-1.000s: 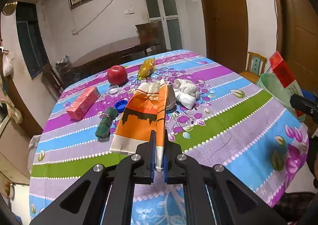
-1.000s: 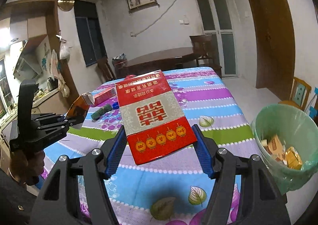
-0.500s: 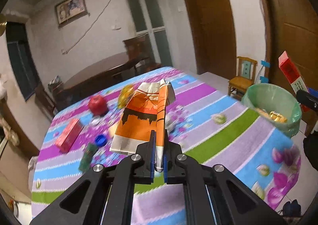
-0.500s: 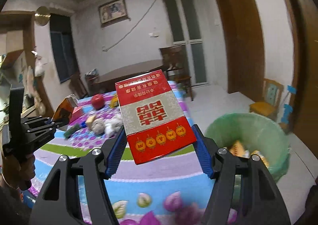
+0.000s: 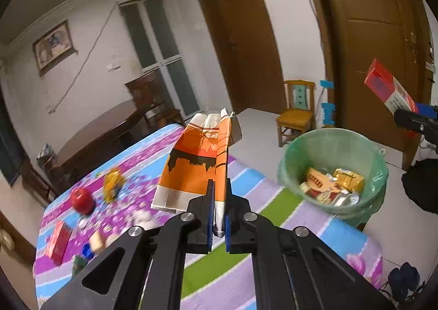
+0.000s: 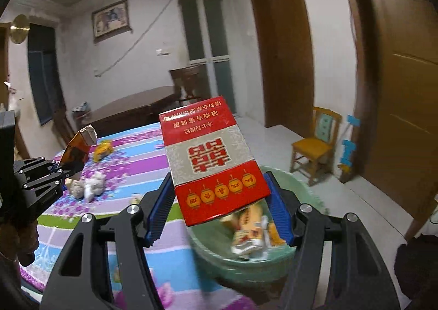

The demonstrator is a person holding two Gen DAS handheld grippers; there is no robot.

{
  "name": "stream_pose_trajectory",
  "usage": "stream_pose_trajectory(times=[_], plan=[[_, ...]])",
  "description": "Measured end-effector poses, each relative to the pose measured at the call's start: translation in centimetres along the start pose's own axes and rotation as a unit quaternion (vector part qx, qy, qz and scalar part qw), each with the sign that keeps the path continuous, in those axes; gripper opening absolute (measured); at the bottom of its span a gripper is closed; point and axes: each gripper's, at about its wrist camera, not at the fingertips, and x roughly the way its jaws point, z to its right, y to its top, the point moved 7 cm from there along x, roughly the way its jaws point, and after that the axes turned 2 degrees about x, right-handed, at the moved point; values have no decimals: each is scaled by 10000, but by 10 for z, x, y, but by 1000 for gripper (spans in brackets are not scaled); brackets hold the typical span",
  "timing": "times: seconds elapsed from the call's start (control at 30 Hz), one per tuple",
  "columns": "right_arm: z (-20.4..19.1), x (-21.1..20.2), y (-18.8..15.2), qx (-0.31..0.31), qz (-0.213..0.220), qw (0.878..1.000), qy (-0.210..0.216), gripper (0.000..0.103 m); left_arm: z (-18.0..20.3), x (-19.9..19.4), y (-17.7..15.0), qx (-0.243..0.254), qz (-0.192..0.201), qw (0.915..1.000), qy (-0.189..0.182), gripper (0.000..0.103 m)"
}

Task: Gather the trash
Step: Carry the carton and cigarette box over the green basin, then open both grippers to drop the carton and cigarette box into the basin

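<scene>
A second ago both views looked across the counter with its striped flowered cloth, and the green-lined bin sat at the far right edge of each; now both claws have swung toward it, so the bin lies just right of and beyond the left claw and directly under and beyond the right claw; the grips themselves are unchanged; the left claw is pinched together on the lower edge of the flattened orange carton, and the right claw is clamped across the width of the red cigarette carton, its blue pads on the two long sides; the left view alone looks down into the bin and shows the wrappers and packets in it, plus the red apple and red box back on the counter left of the claw, blurred; the right view alone shows the printed face of the red carton and the left claw off to its left, with a hand beneath it; the orange carton's long axis runs away from the left claw, open torn end farthest; the red carton's long axis likewise points forward and upward from the right claw, print upside down.
</scene>
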Motion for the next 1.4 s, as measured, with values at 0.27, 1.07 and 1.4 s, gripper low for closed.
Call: stream_pose_trajectory(times=[0.27,1.07,1.4], plan=[[48,8,-2,102,-221,9985,-481,62,61,37,38,371,38,9990,-249,7],[91,36,-15,134,-778,9922,-963,62,147,112,61,887,-225,9929,-754,7],[86,55,-10,76,-863,9927,-842,61,150,129,61,857,-391,9901,-1039,7]])
